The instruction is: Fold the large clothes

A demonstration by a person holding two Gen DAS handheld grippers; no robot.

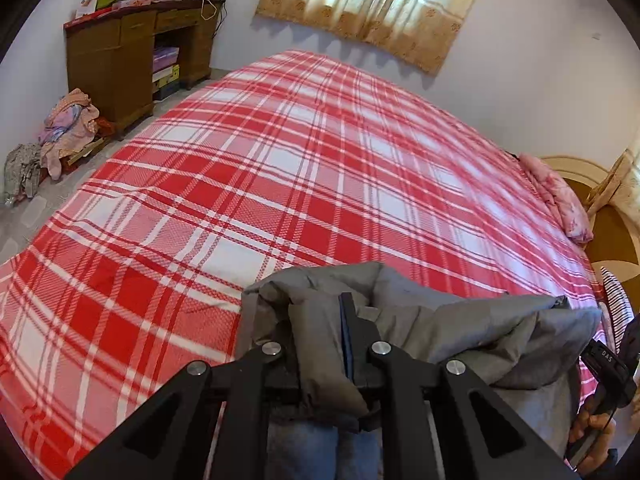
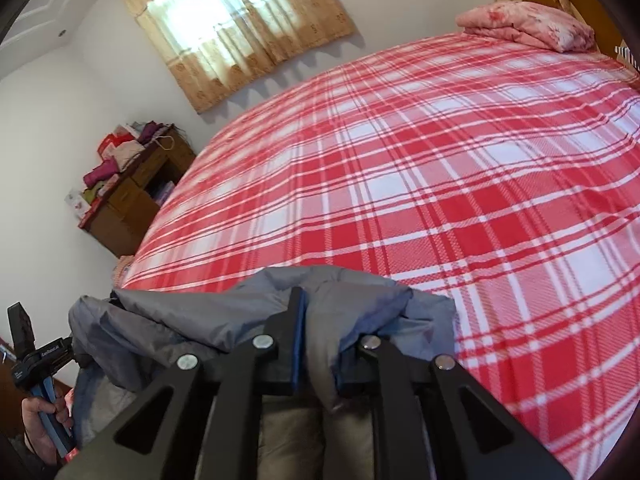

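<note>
A grey padded jacket (image 1: 460, 320) hangs bunched between both grippers at the near edge of a bed with a red and white plaid cover (image 1: 280, 160). My left gripper (image 1: 320, 320) is shut on a thick fold of it, and the cloth hides one finger. In the right wrist view the same jacket (image 2: 180, 312) drapes over my right gripper (image 2: 318, 320), which is shut on another fold, above the plaid cover (image 2: 440, 160). Each view shows the other hand-held gripper at its edge: the right one (image 1: 608, 364) and the left one (image 2: 32, 356).
A folded pink quilt (image 2: 528, 26) lies at the head of the bed by a wooden headboard (image 1: 580, 184). A brown desk (image 1: 120, 52) piled with clothes stands by the far wall, with a heap of garments (image 1: 68, 128) on the floor beside it. A curtained window (image 1: 372, 4) is behind the bed.
</note>
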